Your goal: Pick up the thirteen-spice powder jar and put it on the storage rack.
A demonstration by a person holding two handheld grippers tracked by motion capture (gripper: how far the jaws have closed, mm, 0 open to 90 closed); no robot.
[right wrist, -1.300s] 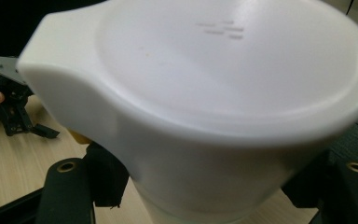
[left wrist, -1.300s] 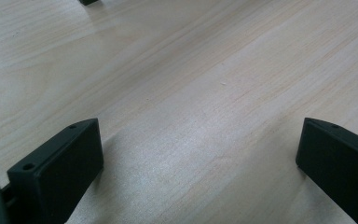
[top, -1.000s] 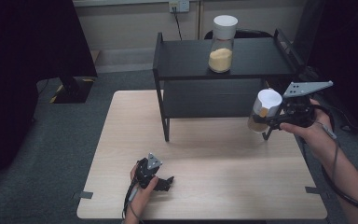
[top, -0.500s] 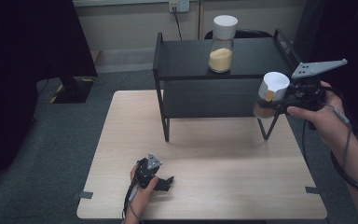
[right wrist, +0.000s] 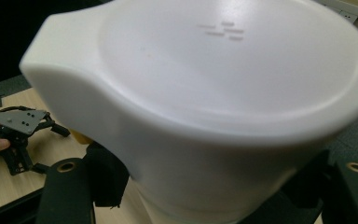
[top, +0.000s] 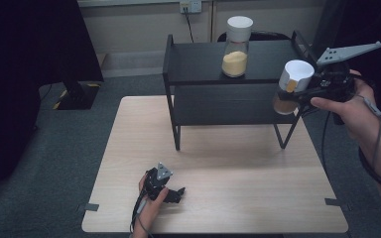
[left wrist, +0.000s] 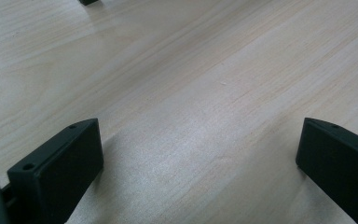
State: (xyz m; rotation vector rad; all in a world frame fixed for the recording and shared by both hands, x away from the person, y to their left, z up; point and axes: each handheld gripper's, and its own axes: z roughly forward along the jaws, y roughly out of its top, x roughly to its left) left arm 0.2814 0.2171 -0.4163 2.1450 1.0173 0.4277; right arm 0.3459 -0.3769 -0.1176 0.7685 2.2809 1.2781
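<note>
My right gripper (top: 297,94) is shut on a clear jar with a white lid (top: 293,83), held in the air beside the right end of the black shelf (top: 198,67), about level with its top board. The jar's lid (right wrist: 223,84) looms close in the right gripper view, with the black jaws low on either side. A second white-lidded jar (top: 238,45) with yellow grains stands upright on the shelf's top board. My left gripper (top: 176,193) rests on the wooden table (top: 238,163) near its front left, open with bare wood (left wrist: 200,116) between its jaws.
The shelf stands on the far half of the table, on thin black legs (top: 177,134). Grey carpet (top: 69,148) surrounds the table. A dark stand base (top: 74,94) sits on the floor at the left. My left gripper (right wrist: 18,135) lies far off in the right gripper view.
My right gripper has lifted the jar from beside the shelf's lower level up to its top board. The left gripper has stayed put on the table.
</note>
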